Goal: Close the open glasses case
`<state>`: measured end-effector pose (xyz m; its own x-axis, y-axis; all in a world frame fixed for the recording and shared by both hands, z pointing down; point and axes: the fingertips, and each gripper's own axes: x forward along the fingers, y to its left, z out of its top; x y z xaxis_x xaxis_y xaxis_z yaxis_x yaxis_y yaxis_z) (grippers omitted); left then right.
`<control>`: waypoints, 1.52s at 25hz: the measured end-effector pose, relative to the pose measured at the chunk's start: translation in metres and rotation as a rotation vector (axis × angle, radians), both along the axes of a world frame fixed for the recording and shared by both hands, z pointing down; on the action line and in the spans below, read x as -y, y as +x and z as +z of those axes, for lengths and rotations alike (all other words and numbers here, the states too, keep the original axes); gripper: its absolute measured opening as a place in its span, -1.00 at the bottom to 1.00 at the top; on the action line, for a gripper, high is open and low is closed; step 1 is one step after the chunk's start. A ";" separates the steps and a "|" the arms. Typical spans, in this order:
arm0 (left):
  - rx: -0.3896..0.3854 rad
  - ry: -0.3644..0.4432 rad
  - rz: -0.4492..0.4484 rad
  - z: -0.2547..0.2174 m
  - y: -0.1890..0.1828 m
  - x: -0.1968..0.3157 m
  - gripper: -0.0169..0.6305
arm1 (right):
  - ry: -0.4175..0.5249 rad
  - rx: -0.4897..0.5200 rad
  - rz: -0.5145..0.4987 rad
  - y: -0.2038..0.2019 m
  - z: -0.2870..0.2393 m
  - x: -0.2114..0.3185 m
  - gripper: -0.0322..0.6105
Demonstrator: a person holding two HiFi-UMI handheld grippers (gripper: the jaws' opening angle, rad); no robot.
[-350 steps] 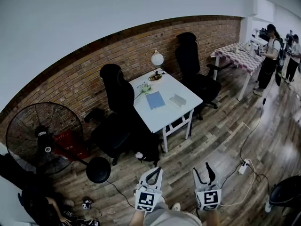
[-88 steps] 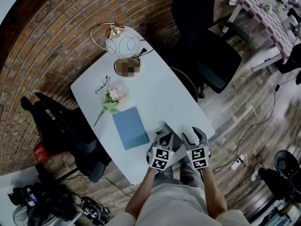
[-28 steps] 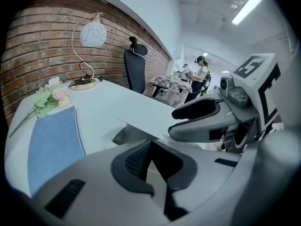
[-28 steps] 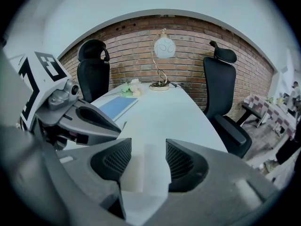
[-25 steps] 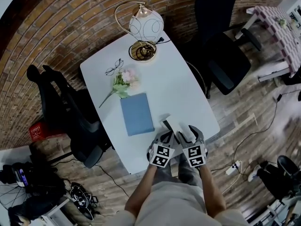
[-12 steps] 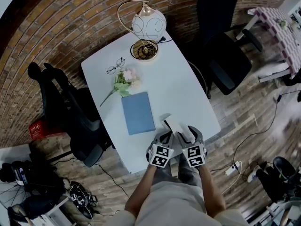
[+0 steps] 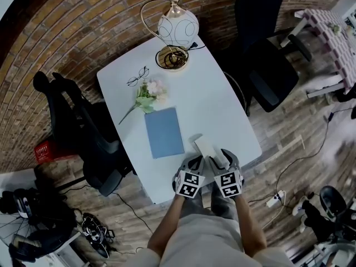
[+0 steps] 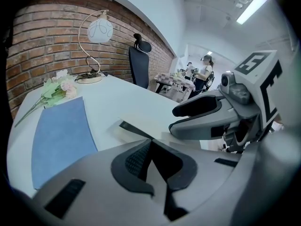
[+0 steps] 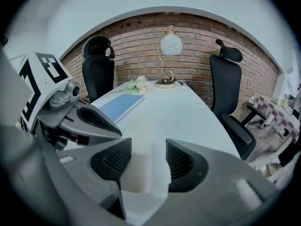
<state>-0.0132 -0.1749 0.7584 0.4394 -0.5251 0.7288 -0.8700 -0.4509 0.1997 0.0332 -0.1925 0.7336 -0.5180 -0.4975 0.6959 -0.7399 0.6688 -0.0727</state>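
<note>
Viewed from overhead: a white table [image 7: 217, 99] against a brick wall [image 7: 67, 32]. Close to its near edge and just right of a blue notebook [image 7: 164, 132], a pale glasses case [image 7: 204, 148], lying flat and open. Right gripper [image 7: 221, 156] set low over the near right part of the case. In the right gripper view, jaws a little apart, ribbed pads [image 9: 113, 160] bearing on either side of the cream shell, a whiter flap against the right-hand pad: clamped on the case. Left gripper [image 7: 194, 160] just beside the other, at the case's near left corner. In the left gripper view, pads [image 8: 134, 161] drawn together to a point, clenched, tip meeting a dark edge of the case. Pinching a thin lip there or merely touching it: impossible to tell. Each gripper close alongside in the other's camera. Farther up the table, a spray of pink flowers [image 7: 147, 93] just beyond the notebook, then a pair of spectacles [image 7: 137, 77], then a lamp [image 7: 177, 26] with a round white shade on a curled brass stand at the far end. A black office chair [image 7: 83, 132] at the left side, a second chair [image 7: 267, 65] at the far right. Plank floor [image 7: 289, 143] all round.
</note>
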 end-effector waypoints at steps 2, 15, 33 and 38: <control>0.001 -0.002 -0.002 0.001 0.000 0.000 -0.94 | -0.002 0.001 -0.004 -0.001 0.001 -0.001 -0.18; 0.015 -0.022 -0.010 0.010 -0.005 -0.003 -0.94 | 0.004 0.008 -0.037 -0.009 0.007 -0.003 -0.18; 0.018 0.036 -0.036 -0.007 -0.018 0.002 -0.94 | 0.030 0.009 -0.035 -0.006 -0.003 -0.004 -0.18; 0.017 0.086 -0.041 -0.024 -0.025 0.006 -0.94 | 0.057 0.007 -0.016 -0.001 -0.018 -0.003 -0.18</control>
